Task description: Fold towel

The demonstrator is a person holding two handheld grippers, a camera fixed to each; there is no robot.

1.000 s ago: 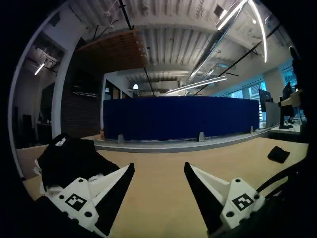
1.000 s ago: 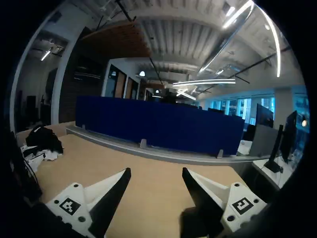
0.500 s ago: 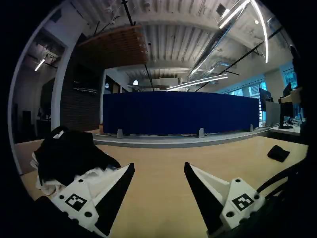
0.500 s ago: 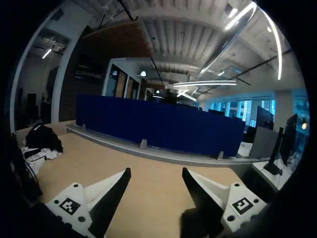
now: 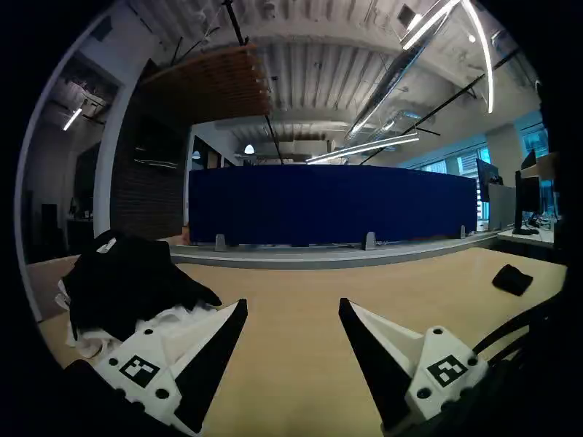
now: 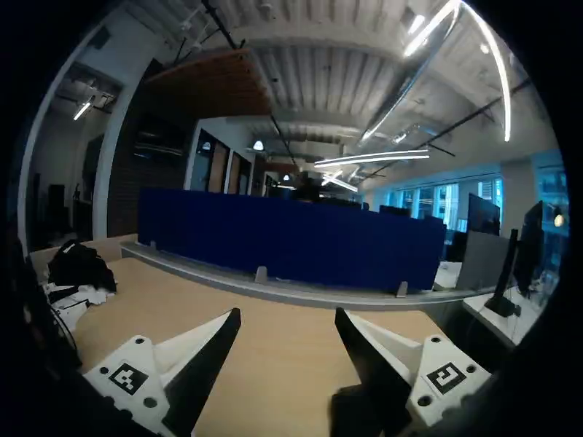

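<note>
A heap of black cloth (image 5: 127,284) with white cloth (image 5: 164,320) under it lies on the wooden table at the left of the left gripper view, just beyond the left fingertip. My left gripper (image 5: 293,306) is open and holds nothing. In the right gripper view the same black and white heap (image 6: 79,271) sits far off at the left edge of the table. My right gripper (image 6: 287,315) is open over bare wood, with nothing between its fingers.
A wooden table (image 5: 306,291) runs up to a blue partition (image 5: 328,204) with a grey rail at its foot. A small folded black cloth (image 5: 512,280) lies at the right. Monitors (image 6: 521,258) stand at the far right. Black cables (image 6: 55,331) hang at the left.
Both views have tilted slightly upward, so the partition and the cloth heap sit a little lower in frame. Both grippers stay open.
</note>
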